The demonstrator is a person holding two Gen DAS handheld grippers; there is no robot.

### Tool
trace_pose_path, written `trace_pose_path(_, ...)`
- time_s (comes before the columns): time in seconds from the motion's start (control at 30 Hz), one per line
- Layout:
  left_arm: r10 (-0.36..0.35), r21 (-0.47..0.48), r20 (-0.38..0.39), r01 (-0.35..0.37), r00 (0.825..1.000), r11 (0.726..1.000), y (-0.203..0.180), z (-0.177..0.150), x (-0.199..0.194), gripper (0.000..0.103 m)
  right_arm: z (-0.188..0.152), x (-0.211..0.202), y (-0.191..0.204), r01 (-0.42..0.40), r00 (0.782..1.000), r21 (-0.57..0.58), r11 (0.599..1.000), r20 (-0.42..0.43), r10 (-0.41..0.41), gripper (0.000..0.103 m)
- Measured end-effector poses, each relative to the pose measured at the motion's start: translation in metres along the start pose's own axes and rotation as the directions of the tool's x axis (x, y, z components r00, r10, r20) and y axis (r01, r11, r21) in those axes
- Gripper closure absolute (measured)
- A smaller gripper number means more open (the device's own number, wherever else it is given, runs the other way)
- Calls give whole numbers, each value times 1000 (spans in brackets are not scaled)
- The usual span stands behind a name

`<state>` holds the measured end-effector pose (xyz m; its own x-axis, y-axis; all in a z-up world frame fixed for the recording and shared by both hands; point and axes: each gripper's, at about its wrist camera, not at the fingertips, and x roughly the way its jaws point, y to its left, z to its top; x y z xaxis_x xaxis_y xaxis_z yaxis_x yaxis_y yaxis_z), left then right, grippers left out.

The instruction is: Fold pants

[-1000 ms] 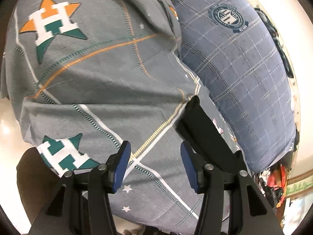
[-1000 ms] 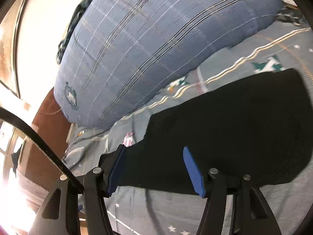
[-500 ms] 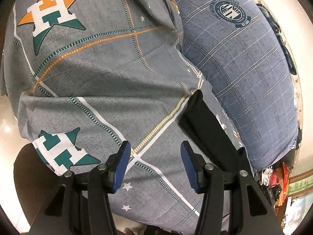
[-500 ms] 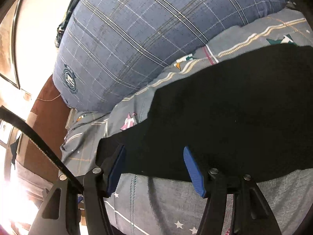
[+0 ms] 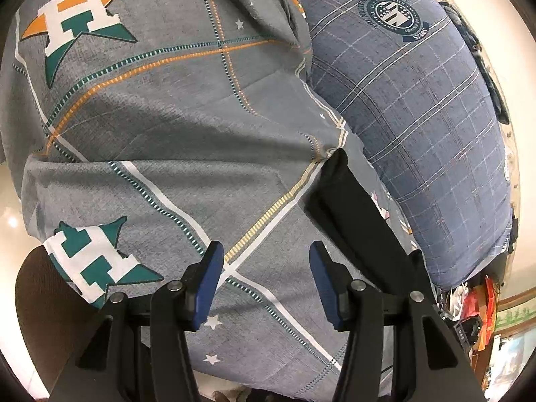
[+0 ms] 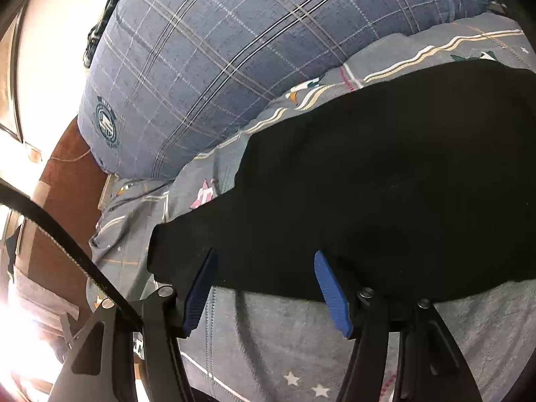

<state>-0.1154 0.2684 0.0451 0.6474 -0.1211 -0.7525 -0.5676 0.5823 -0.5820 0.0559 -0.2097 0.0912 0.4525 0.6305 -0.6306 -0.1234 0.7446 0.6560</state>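
The black pants (image 6: 385, 207) lie flat on a grey patterned bedsheet (image 6: 284, 341), filling the middle and right of the right wrist view. My right gripper (image 6: 264, 268) is open, its blue pads just over the near edge of the pants, holding nothing. In the left wrist view the pants (image 5: 358, 214) show as a narrow black strip running up to the right of my left gripper (image 5: 264, 261). That gripper is open and empty above the bedsheet (image 5: 167, 134), left of the strip.
A large blue plaid pillow (image 5: 418, 117) lies beside the pants, also in the right wrist view (image 6: 251, 50). The bed's edge and pale floor (image 5: 13, 234) are at left. Cluttered items (image 5: 479, 305) sit at lower right. A black cable (image 6: 67, 244) crosses the left.
The right gripper has moved closer over the pants, which now fill more of its view. The left gripper has shifted only slightly; the pants strip stays to its right.
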Motion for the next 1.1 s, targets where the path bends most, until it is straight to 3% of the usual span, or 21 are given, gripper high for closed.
trace_pose_path(0.23,-59,19,-15,60,998,998,-1,4,12,51,-11,7,68,-18,998,-186,982,-68,5,35)
trace_pose_path(0.37,-116,16,-27,117,993,993,3,7,23,51,-13,31,119,-54,989,-272,961,-146,14,34)
trace_pose_path(0.53,-142,40,-39,144,989,989,8,8,33,51,-23,90,193,-66,971,-415,908,-237,-38,34)
trace_pose_path(0.67,-138,64,-47,141,989,988,11,8,39,51,-32,158,244,-37,947,-516,856,-292,-135,34)
trace_pose_path(0.73,-128,81,-40,131,991,988,10,8,41,51,-37,192,265,20,931,-578,816,-286,-225,34)
trace_pose_path(0.83,-115,114,-27,118,993,987,9,10,41,51,-47,247,292,131,886,-687,714,-242,-396,32)
trace_pose_path(0.9,-115,129,-23,117,993,985,9,12,41,51,-53,277,301,191,847,-748,635,-201,-492,28)
trace_pose_path(0.97,-124,130,-26,126,992,983,12,14,40,51,-59,305,298,266,782,-788,555,-161,-603,28)
trace_pose_path(1.0,-131,128,-27,133,991,983,14,16,39,51,-59,311,294,281,761,-794,539,-157,-629,35)
trace_pose_path(1.03,-139,128,-23,141,990,982,15,18,37,51,-58,309,293,284,768,-795,537,-147,-623,40)
trace_pose_path(1.07,-142,130,-17,143,990,981,16,19,35,51,-57,302,292,278,779,-794,541,-143,-610,64)
trace_pose_path(1.1,-145,132,-11,145,989,981,16,21,35,51,-53,294,290,254,792,-779,573,-172,-585,81)
